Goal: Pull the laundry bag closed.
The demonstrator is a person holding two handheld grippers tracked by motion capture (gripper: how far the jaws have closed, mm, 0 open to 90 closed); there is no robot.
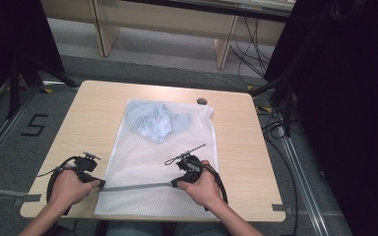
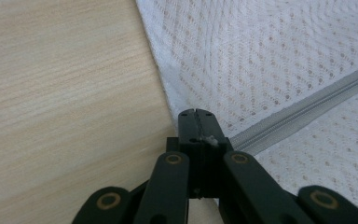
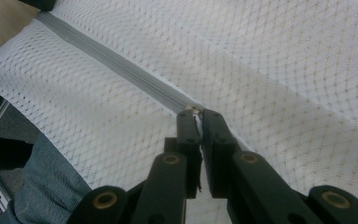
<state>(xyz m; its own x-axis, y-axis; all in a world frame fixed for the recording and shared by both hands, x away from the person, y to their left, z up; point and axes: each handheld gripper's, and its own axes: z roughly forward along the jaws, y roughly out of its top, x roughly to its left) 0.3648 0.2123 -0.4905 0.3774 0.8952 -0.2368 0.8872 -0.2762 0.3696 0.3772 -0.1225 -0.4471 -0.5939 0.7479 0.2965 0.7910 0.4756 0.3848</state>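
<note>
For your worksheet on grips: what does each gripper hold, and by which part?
Left gripper pinches the mesh bag at its zipper's left end; right gripper pinches the zipper pull.

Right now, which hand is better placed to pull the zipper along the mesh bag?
Right. The right gripper is shut on the zipper pull, while the left gripper pinches the mesh bag at its zipper's end.

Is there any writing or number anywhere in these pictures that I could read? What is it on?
"5" – a black figure marked on the grey floor, left of the table.
The pale blue cloth inside the white mesh bag carries a darker print, too small and blurred to read.
Nothing readable on the zip, or on either tool.
</note>
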